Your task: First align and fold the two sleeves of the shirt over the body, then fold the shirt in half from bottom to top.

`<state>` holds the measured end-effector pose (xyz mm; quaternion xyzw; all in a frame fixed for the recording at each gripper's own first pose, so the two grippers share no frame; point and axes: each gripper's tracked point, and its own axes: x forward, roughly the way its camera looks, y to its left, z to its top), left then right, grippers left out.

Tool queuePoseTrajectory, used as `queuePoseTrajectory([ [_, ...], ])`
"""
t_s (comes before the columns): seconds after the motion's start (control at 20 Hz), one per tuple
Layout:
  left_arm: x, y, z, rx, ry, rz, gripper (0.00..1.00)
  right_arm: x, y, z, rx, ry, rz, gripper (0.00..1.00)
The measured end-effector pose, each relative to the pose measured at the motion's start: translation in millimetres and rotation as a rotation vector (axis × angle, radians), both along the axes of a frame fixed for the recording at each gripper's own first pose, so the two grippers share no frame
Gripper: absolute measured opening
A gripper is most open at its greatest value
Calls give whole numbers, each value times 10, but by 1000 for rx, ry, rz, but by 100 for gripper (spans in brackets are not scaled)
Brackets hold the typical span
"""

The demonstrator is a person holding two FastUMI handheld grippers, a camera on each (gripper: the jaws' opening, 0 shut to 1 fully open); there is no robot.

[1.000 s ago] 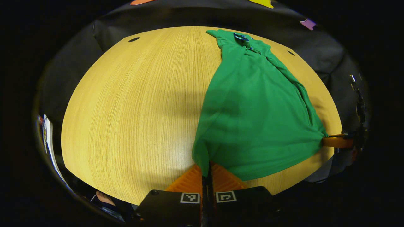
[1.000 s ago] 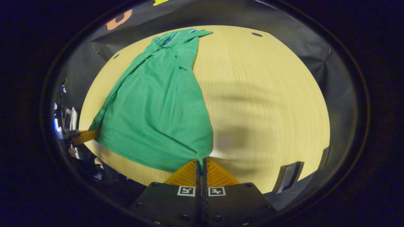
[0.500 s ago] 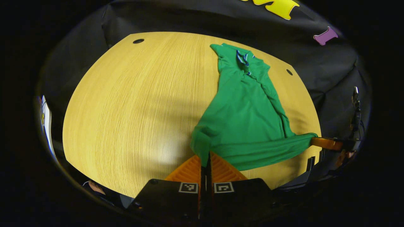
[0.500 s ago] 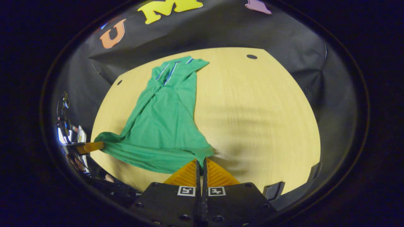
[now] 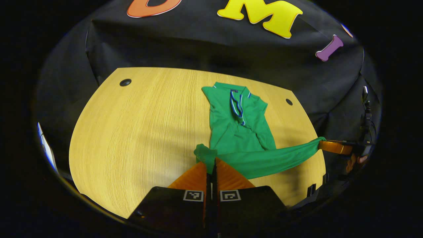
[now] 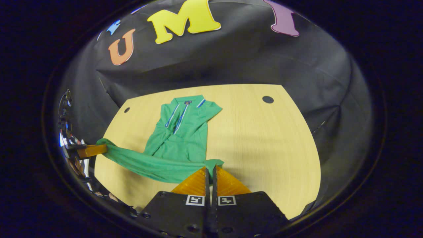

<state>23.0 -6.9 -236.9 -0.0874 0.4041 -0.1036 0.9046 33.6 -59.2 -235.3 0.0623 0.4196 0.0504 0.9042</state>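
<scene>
The soft green shirt (image 5: 241,132) is pinched at its hem corners by the left gripper (image 5: 211,164) and right gripper (image 6: 210,166), the hem lifted taut above the wood-grain table (image 5: 138,125).

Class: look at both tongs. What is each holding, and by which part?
Both hold the green shirt by its bottom hem: left tongs and right tongs each pinch one hem corner, lifted above the table.

The bench (image 5: 132,132) lies bare and open to either side of the shirt (image 5: 238,132). The stretched hem (image 6: 148,165) bars the near edge.
</scene>
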Motion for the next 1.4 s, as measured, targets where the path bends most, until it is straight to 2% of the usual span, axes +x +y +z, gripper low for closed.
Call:
queuePoseTrajectory([
  [0.4,1190,-137,350,-6,-128,13,6,1163,-31,395,-19,-123,12,0],
  [0.65,1867,-102,341,5,-173,49,6,1872,-60,467,-38,-169,29,0],
  [0.9,2322,-92,100,6,-180,88,6,2473,-3,282,-38,-185,47,0],
  [1.2,2626,-143,-314,24,-149,101,6,2801,-7,-177,-28,-134,19,0],
  [1.3,2632,-189,-432,24,-123,98,9,2828,4,-293,-27,-121,23,0],
  [1.35,2628,-209,-479,32,-107,96,14,2802,5,-323,-33,-119,27,2],
  [1.4,2604,-239,-485,28,-95,93,29,2794,-13,-346,-50,-125,26,9],
])
